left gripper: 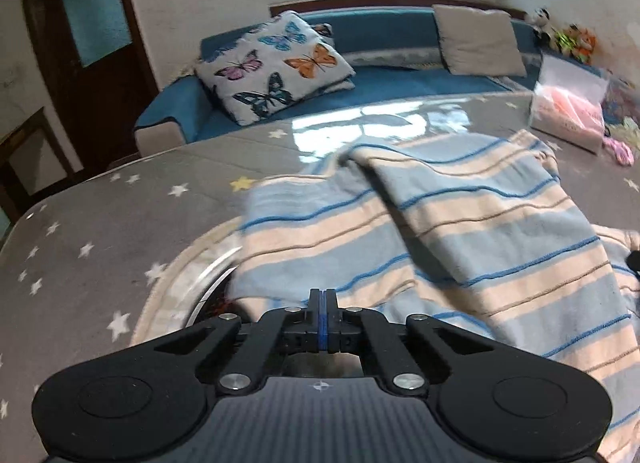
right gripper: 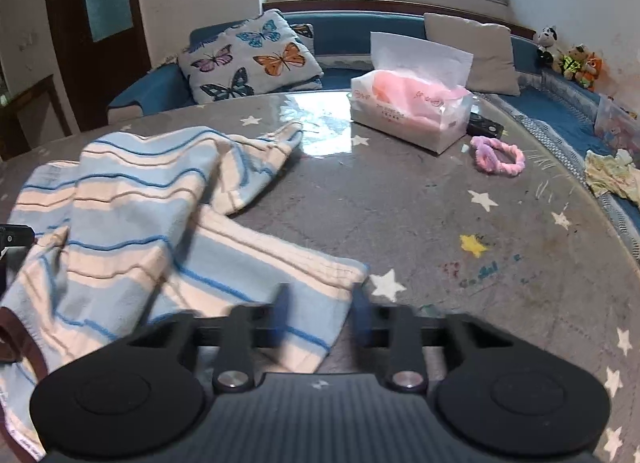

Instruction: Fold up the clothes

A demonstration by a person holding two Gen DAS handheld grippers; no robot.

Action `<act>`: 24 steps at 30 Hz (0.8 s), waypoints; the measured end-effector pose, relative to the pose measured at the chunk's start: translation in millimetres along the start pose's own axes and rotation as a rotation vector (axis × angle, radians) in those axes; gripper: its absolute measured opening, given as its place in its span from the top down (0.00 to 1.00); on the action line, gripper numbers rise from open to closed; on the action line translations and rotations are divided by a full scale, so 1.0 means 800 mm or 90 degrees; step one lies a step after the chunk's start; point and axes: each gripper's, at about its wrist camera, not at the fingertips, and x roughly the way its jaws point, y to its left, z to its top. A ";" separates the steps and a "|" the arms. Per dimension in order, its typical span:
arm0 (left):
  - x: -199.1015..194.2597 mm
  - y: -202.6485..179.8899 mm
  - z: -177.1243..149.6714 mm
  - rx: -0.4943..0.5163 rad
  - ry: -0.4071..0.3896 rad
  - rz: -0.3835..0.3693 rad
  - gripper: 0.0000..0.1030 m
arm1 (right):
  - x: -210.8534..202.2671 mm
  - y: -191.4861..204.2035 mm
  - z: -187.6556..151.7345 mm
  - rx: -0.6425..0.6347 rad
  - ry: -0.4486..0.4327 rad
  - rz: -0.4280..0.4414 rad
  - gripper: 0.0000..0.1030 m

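Note:
A blue, cream and brown striped garment [left gripper: 460, 231] lies rumpled on the grey star-patterned table [left gripper: 100, 223]. My left gripper [left gripper: 323, 295] is shut, its tips at the garment's near edge; whether cloth is pinched between them is hidden. In the right wrist view the garment [right gripper: 132, 231] covers the left of the table [right gripper: 480, 243], with a brown-trimmed edge at the lower left. My right gripper [right gripper: 320, 303] is open, its blurred fingers straddling the garment's near right corner.
A tissue pack [right gripper: 412, 103], a pink-purple hair band [right gripper: 498, 155] and a small black object [right gripper: 486, 127] lie at the table's far right. A blue sofa [right gripper: 360, 35] with a butterfly pillow [right gripper: 252, 57] stands behind. A pale cloth [right gripper: 612, 177] lies on the sofa at right.

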 end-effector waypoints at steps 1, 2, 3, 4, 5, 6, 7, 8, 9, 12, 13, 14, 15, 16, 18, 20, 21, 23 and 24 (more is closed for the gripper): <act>-0.006 0.006 -0.002 -0.009 -0.004 0.004 1.00 | -0.002 0.000 -0.001 0.006 -0.001 0.004 0.95; -0.013 0.014 -0.004 -0.018 -0.008 0.007 1.00 | -0.006 -0.001 -0.003 0.011 -0.004 0.005 0.96; -0.020 0.021 -0.007 -0.027 -0.012 0.015 1.00 | -0.009 -0.001 -0.004 0.015 -0.008 0.005 0.99; -0.027 0.029 -0.010 -0.036 -0.017 0.021 1.00 | -0.013 -0.002 -0.005 0.018 -0.010 0.004 0.99; -0.035 0.038 -0.013 -0.047 -0.021 0.023 1.00 | -0.019 -0.003 -0.007 0.022 -0.014 0.001 0.99; -0.042 0.044 -0.015 -0.056 -0.022 0.022 1.00 | -0.025 -0.004 -0.009 0.024 -0.019 0.000 0.99; -0.047 0.049 -0.017 -0.061 -0.023 0.019 1.00 | -0.031 -0.005 -0.011 0.026 -0.023 0.001 0.99; -0.052 0.051 -0.019 -0.062 -0.025 0.015 1.00 | -0.036 -0.006 -0.013 0.028 -0.026 0.001 0.99; -0.056 0.050 -0.020 -0.058 -0.026 0.013 1.00 | -0.042 -0.006 -0.015 0.029 -0.029 -0.001 0.99; -0.060 0.037 -0.020 -0.039 -0.026 -0.003 0.97 | -0.052 -0.004 -0.021 0.026 -0.033 0.000 0.99; -0.059 0.031 -0.018 -0.034 -0.026 -0.009 0.96 | -0.052 -0.004 -0.022 0.025 -0.031 0.003 0.99; -0.058 0.024 -0.016 -0.028 -0.026 -0.013 0.96 | -0.052 -0.004 -0.023 0.026 -0.028 0.007 0.99; -0.054 0.017 -0.014 -0.022 -0.025 -0.016 0.96 | -0.051 -0.004 -0.023 0.028 -0.026 0.008 0.98; -0.051 0.010 -0.012 -0.015 -0.023 -0.019 0.96 | -0.050 -0.004 -0.023 0.026 -0.023 0.006 0.95; -0.042 -0.004 -0.008 0.002 -0.019 -0.028 0.96 | -0.048 -0.004 -0.022 0.025 -0.021 0.008 0.92; -0.032 -0.018 -0.002 0.017 -0.017 -0.037 0.89 | -0.045 -0.005 -0.021 0.023 -0.019 0.004 0.92; -0.027 -0.024 0.000 0.023 -0.016 -0.041 0.79 | -0.043 -0.006 -0.021 0.024 -0.018 0.003 0.89; -0.016 -0.038 0.007 0.038 -0.018 -0.038 0.64 | -0.037 -0.009 -0.020 0.030 -0.012 0.004 0.82; -0.011 -0.043 0.009 0.045 -0.017 -0.036 0.60 | -0.034 -0.010 -0.019 0.032 -0.010 0.003 0.77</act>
